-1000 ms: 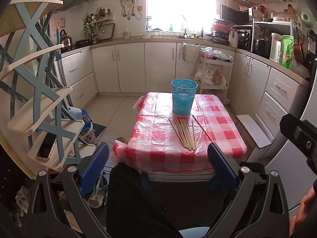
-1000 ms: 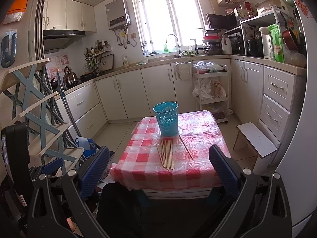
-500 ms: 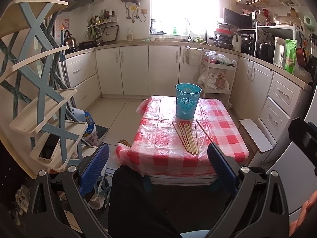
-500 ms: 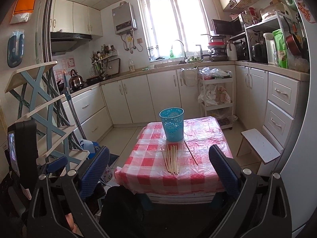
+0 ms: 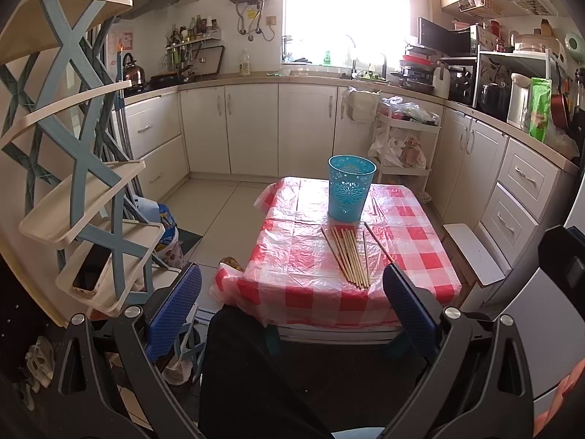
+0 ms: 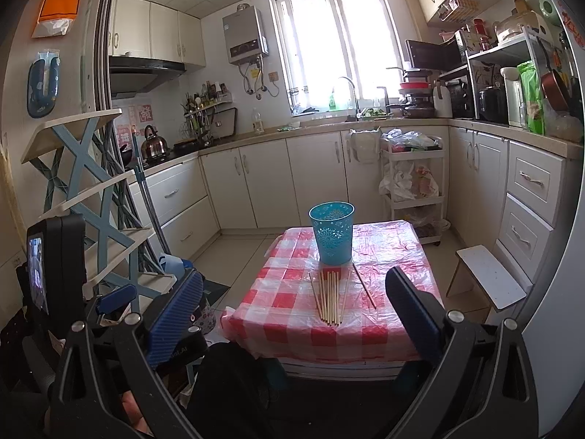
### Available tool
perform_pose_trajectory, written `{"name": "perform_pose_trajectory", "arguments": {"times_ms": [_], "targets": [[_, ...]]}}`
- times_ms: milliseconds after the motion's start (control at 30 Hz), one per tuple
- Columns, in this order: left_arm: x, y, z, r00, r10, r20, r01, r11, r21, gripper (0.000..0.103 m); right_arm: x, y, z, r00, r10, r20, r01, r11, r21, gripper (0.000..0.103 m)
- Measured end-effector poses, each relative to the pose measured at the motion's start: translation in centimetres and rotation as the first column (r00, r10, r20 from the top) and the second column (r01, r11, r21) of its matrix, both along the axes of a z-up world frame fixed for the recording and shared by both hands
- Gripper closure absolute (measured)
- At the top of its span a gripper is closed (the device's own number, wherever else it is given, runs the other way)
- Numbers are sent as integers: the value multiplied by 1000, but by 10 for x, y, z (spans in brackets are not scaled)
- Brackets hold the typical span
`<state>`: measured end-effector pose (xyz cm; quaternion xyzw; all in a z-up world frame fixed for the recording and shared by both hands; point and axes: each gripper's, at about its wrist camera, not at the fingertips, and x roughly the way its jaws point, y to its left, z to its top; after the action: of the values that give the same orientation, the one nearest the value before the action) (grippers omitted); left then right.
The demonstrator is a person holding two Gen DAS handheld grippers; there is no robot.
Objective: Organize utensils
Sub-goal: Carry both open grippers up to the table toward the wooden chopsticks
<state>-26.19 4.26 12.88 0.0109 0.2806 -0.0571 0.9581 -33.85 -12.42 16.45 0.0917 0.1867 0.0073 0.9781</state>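
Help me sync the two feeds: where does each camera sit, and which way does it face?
Left wrist: rides the left tongs, facing the checked table and kitchen window; shows its blue pads, the person's dark trouser leg, right tongs at the edge.
Right wrist: rides the right tongs, held higher, same heading; left tongs lower left.
Shared: blue basket, chopsticks.
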Motion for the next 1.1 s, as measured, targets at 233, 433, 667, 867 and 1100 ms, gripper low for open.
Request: {"name": "perform_pose_trajectory", "arguments": {"times_ms": [233, 433, 667, 867, 1100], "targets": [[2, 2, -1, 1000, 8, -1, -8, 1000, -4, 8, 4, 1, -1, 1000, 2, -9, -2, 1000, 1, 7], [5, 2, -3, 1000, 9, -6, -9, 1000, -4, 8, 5, -2, -2, 1000, 3, -13, -3, 1000, 4, 7], [11, 2, -6, 1000, 12, -14, -12, 1000, -3, 8, 11, -3, -5, 1000, 4, -24, -4, 1000, 6, 7], [19, 4, -8, 1000, 20, -21, -20, 1000, -6, 8, 19, -2, -7, 999, 11, -37, -10, 1000, 5, 7], [39, 2, -14, 999, 28, -29, -28, 1000, -8, 8, 42, -2, -16, 997, 28, -73, -27, 1000, 4, 7]]}}
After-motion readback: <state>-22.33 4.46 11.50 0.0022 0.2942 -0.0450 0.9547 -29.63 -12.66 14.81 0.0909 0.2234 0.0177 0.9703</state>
